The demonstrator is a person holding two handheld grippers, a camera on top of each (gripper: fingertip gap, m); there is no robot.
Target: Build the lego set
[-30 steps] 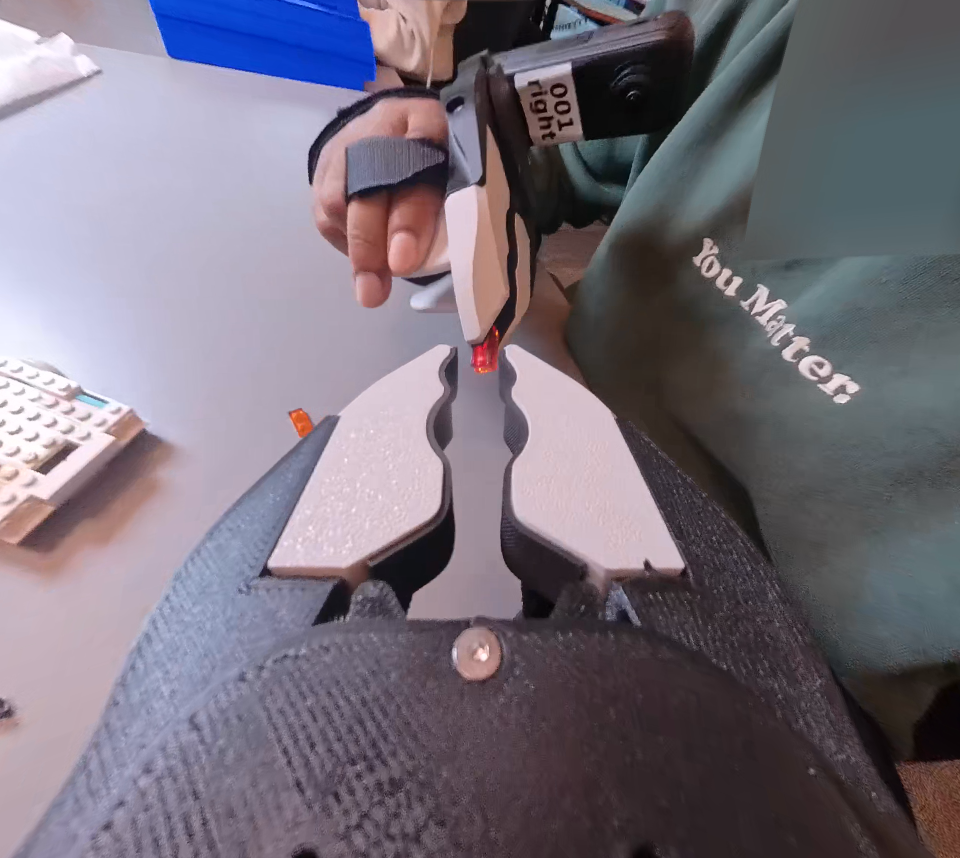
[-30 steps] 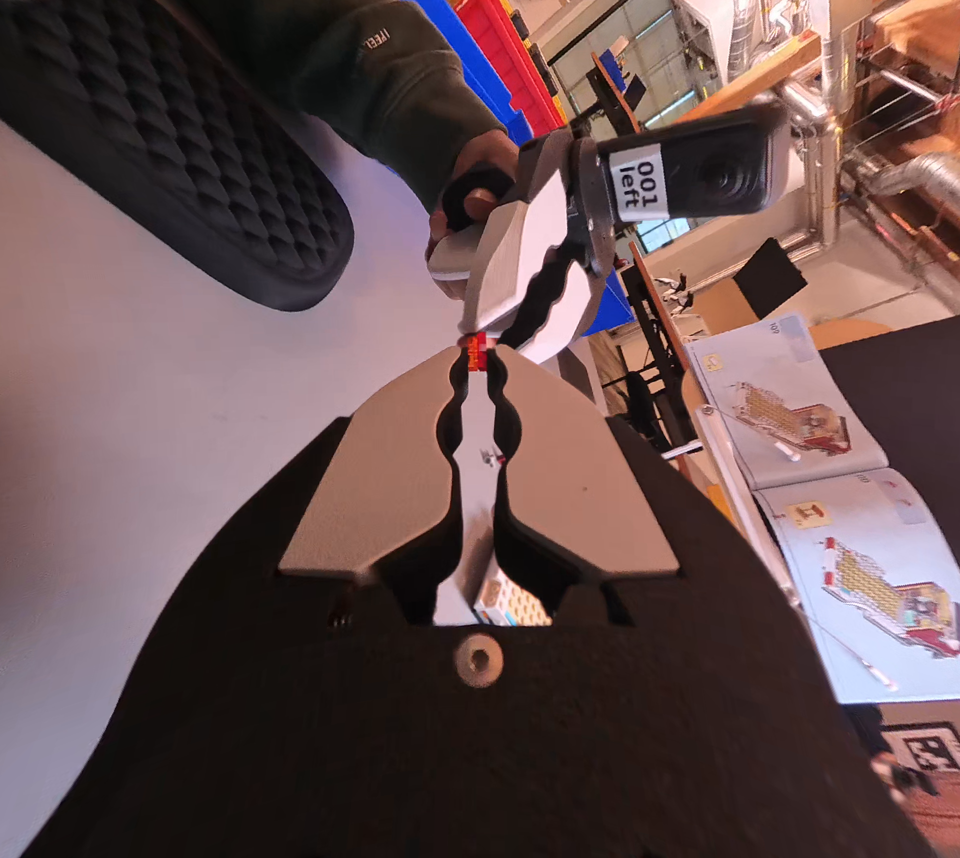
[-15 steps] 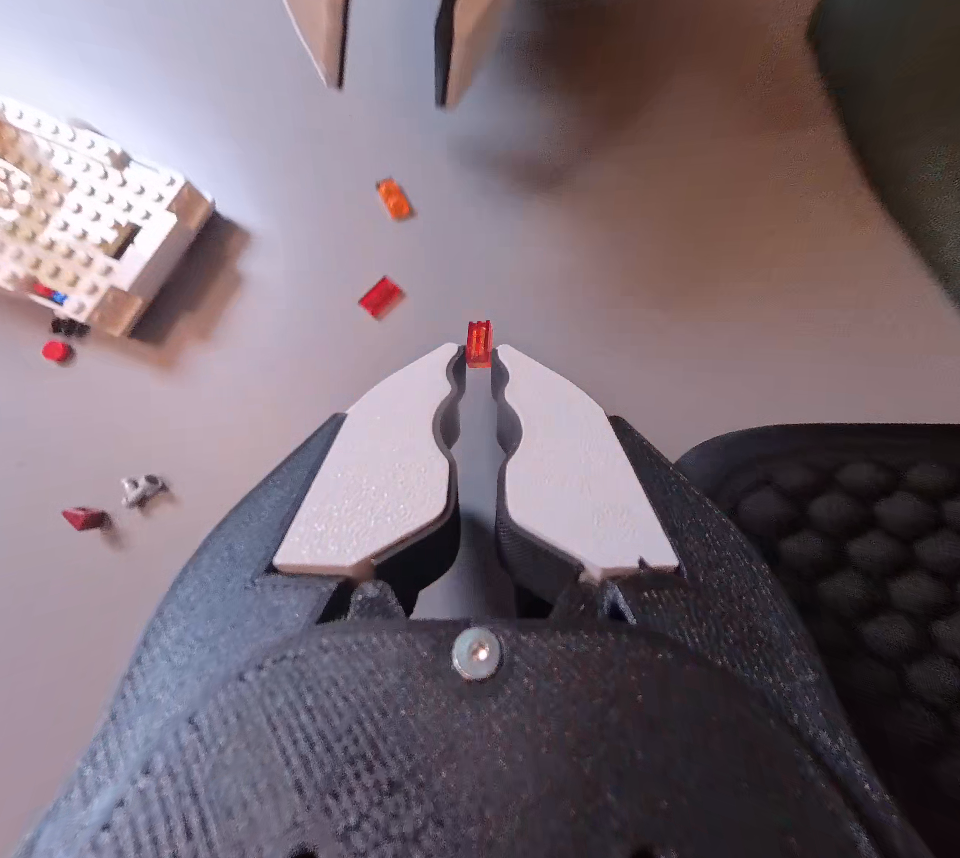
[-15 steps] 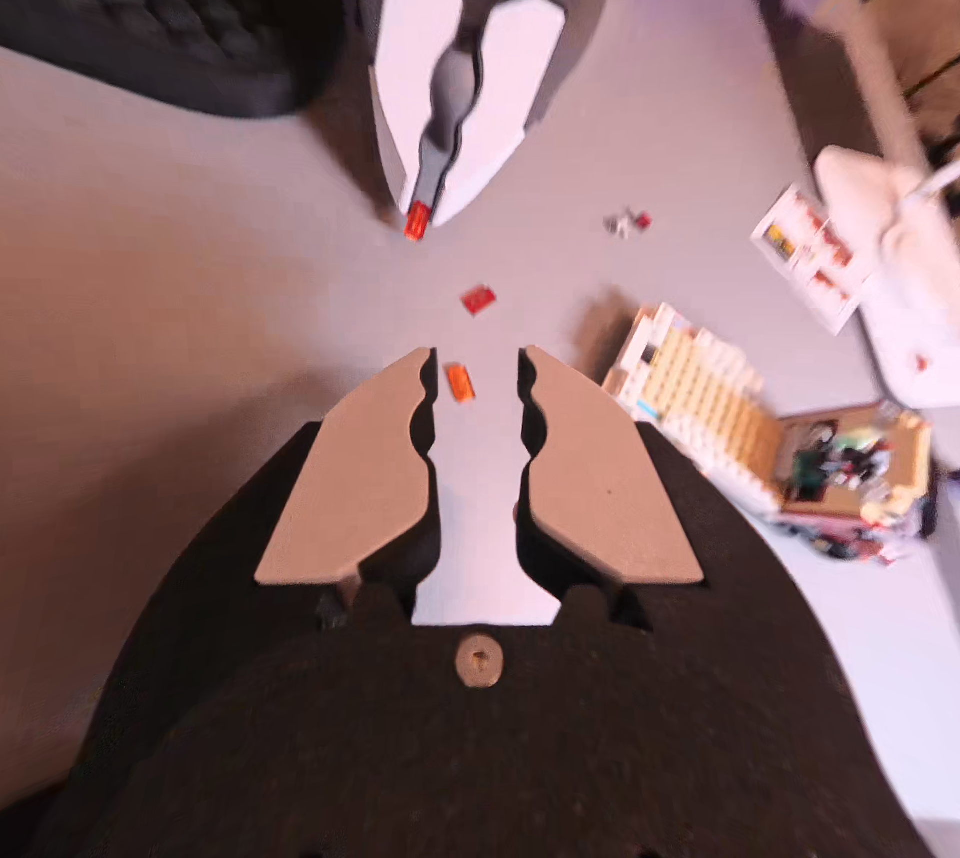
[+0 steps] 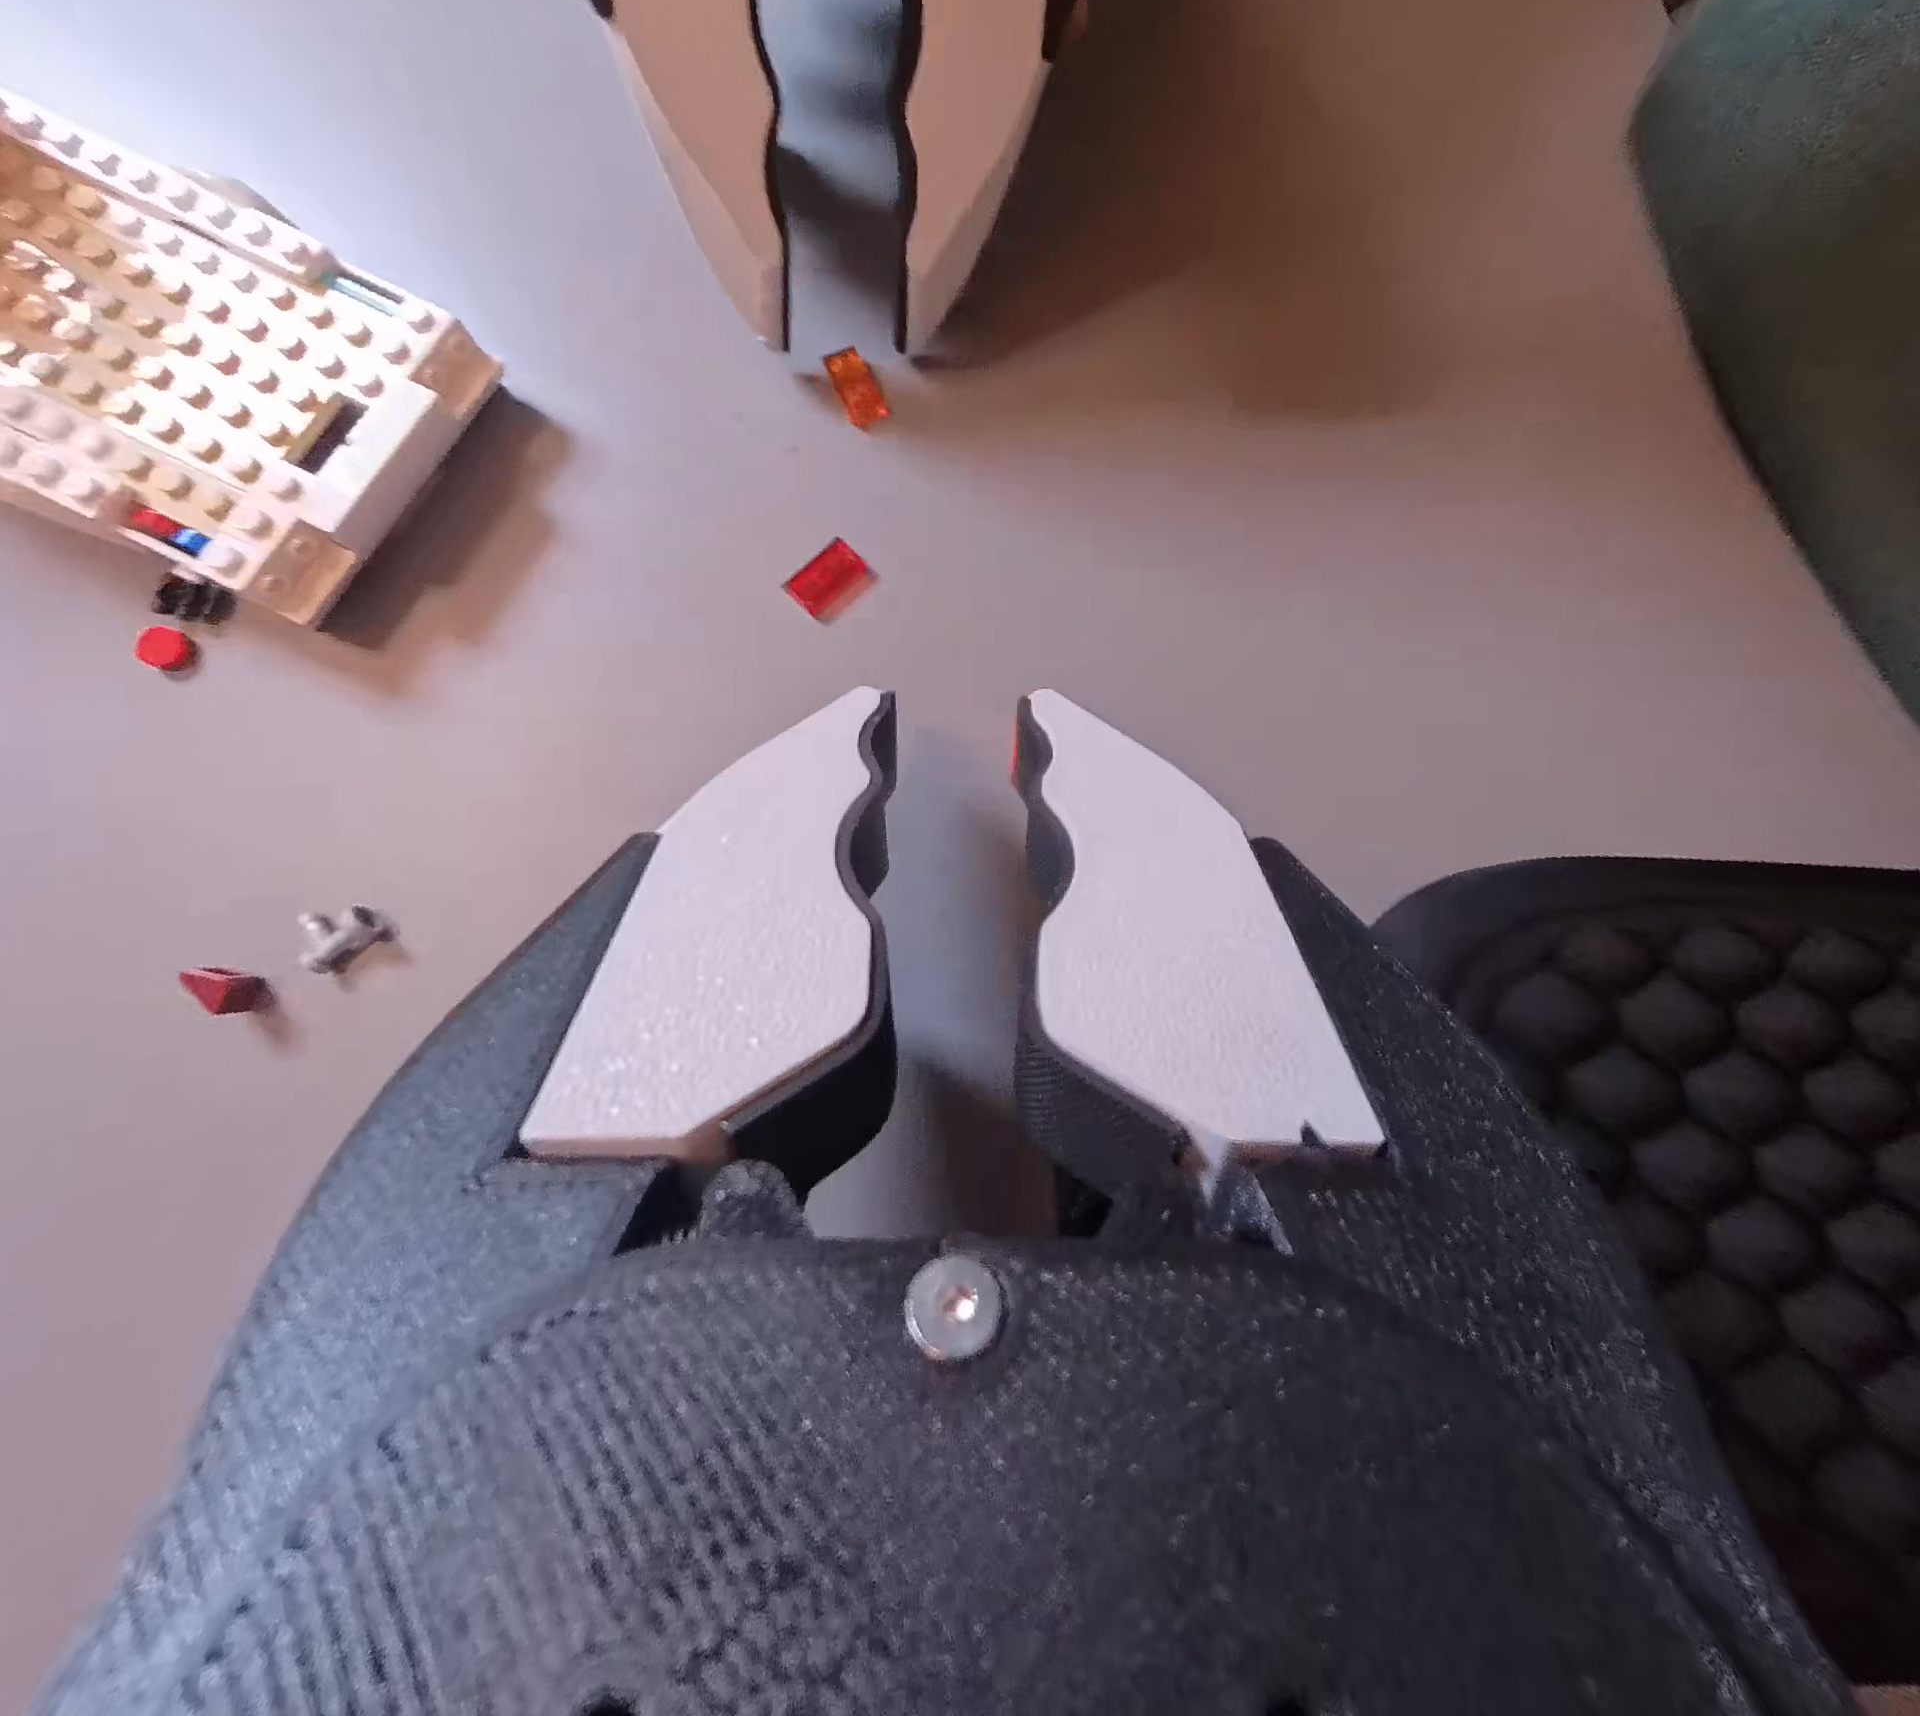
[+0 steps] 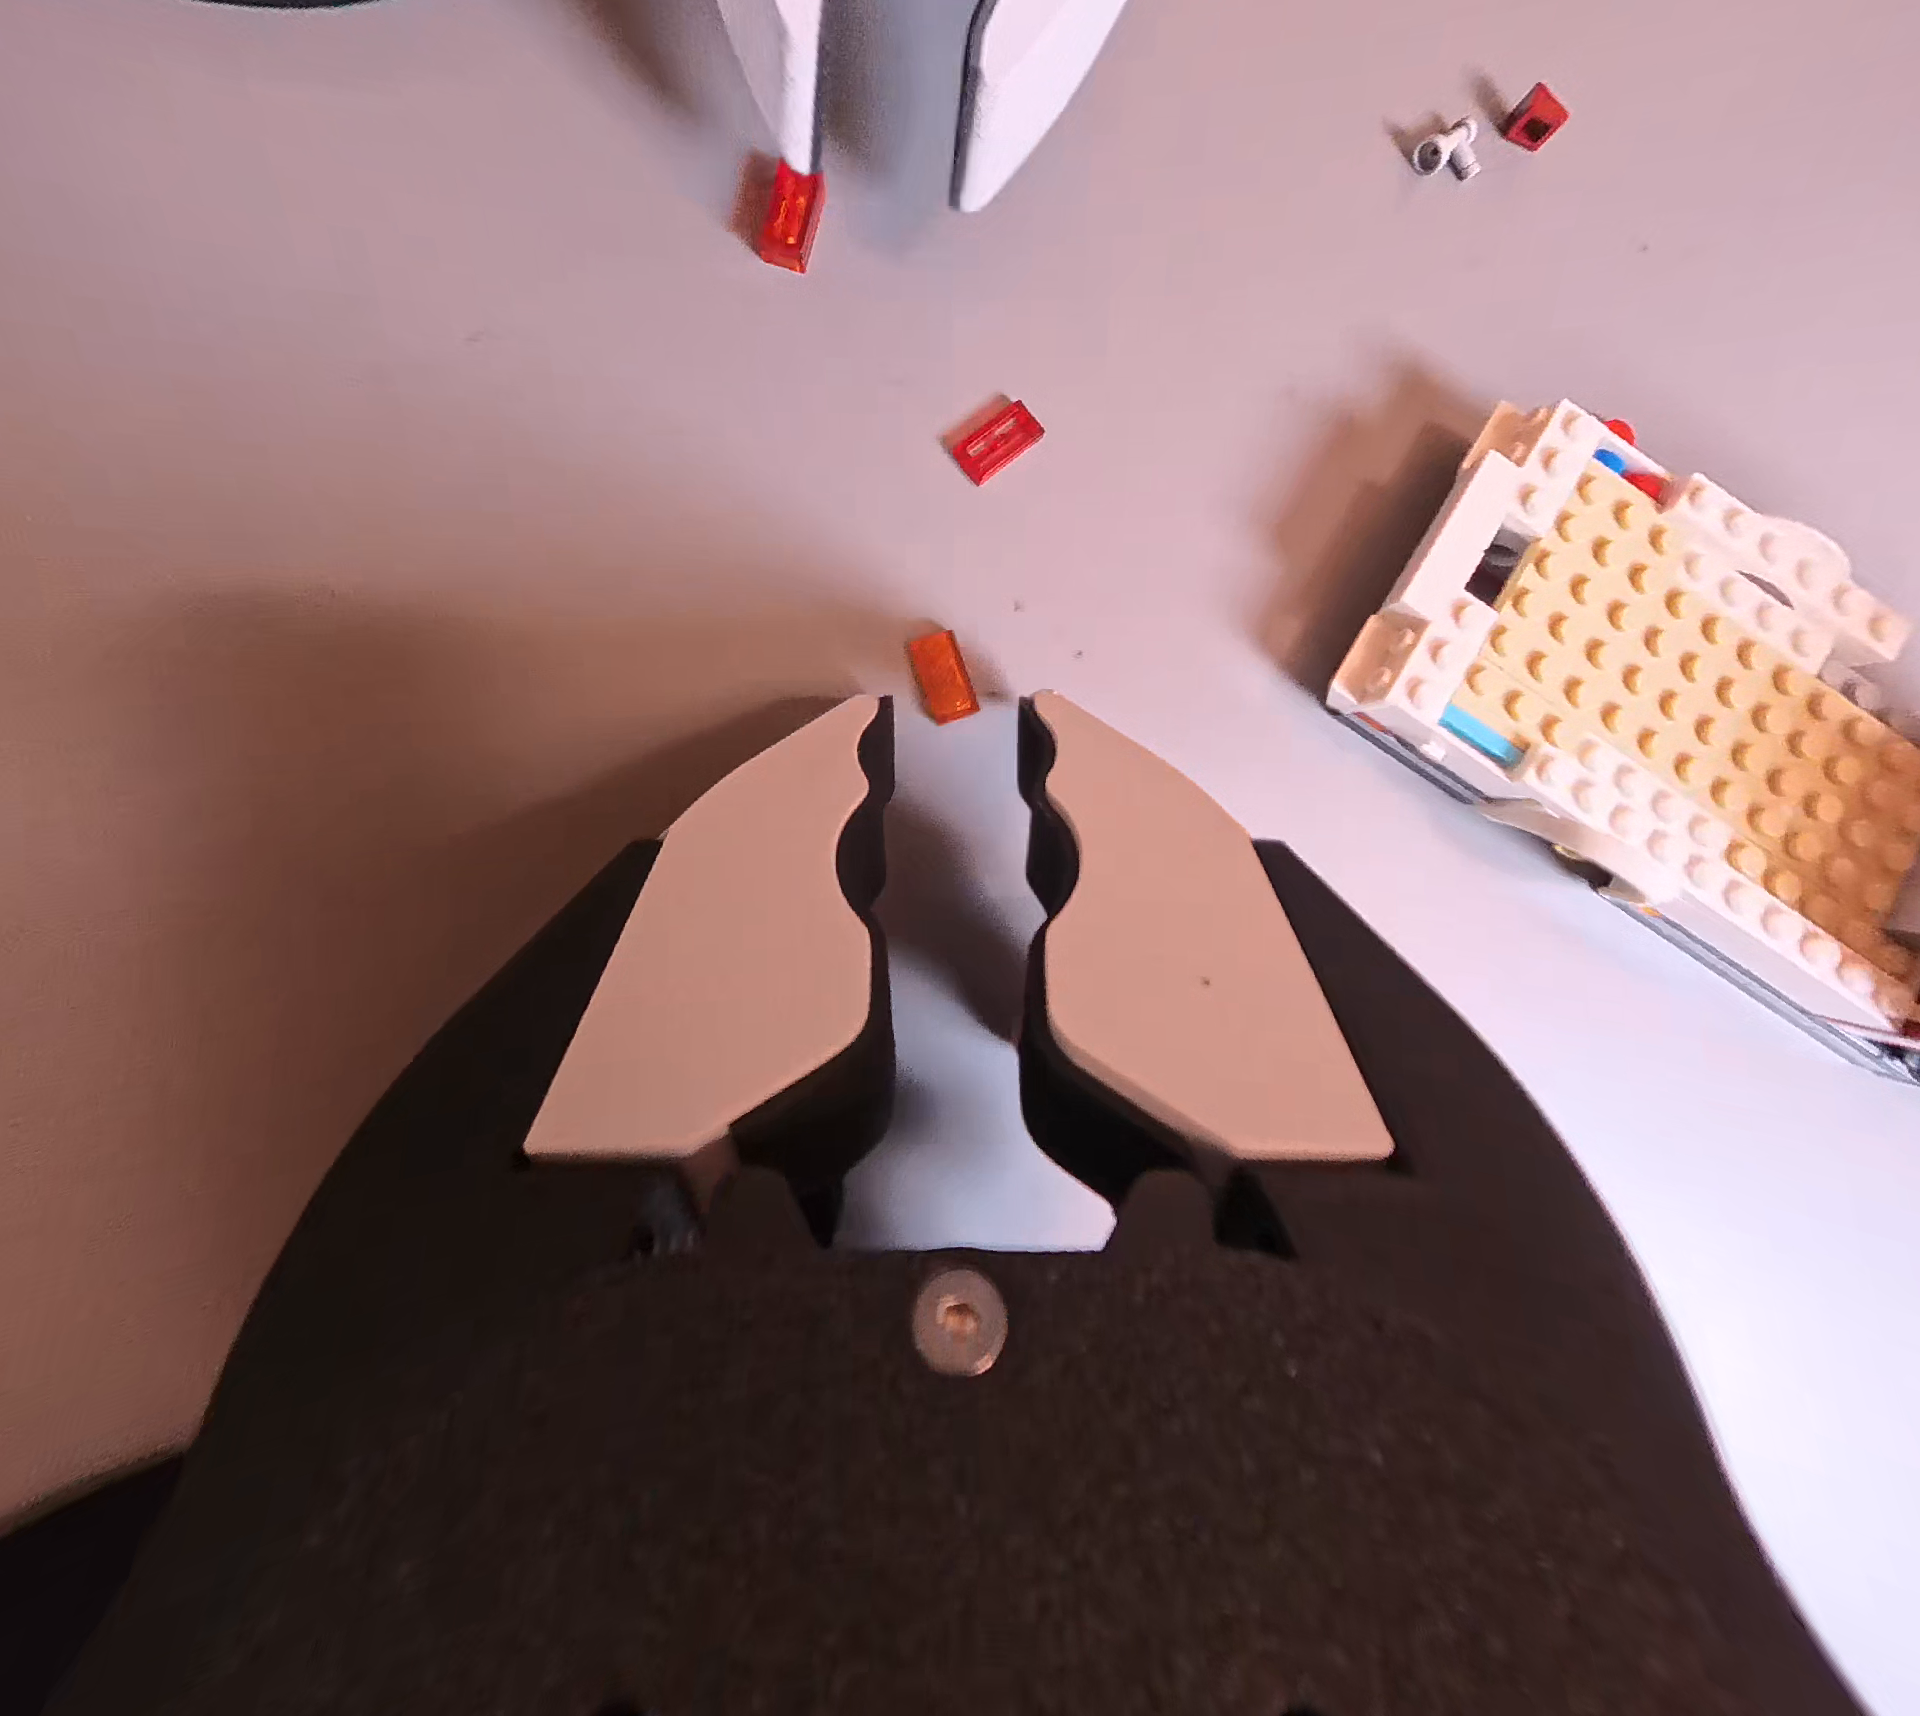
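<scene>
The right gripper (image 6: 956,705) hangs low over the desk (image 6: 364,440) with its jaws spread and nothing between them. The orange tile (image 6: 941,676) lies flat just beyond its tips. Farther out from that tile rests a red tile (image 6: 994,440), and beyond it a clear red piece (image 6: 788,216) touches one fingertip of the left gripper (image 6: 878,196), whose jaws also stand apart. The part-built white and tan lego model (image 6: 1652,679) sits to the orange tile's right, and a small grey piece (image 6: 1444,149) and a dark red piece (image 6: 1534,116) lie farther off.
</scene>
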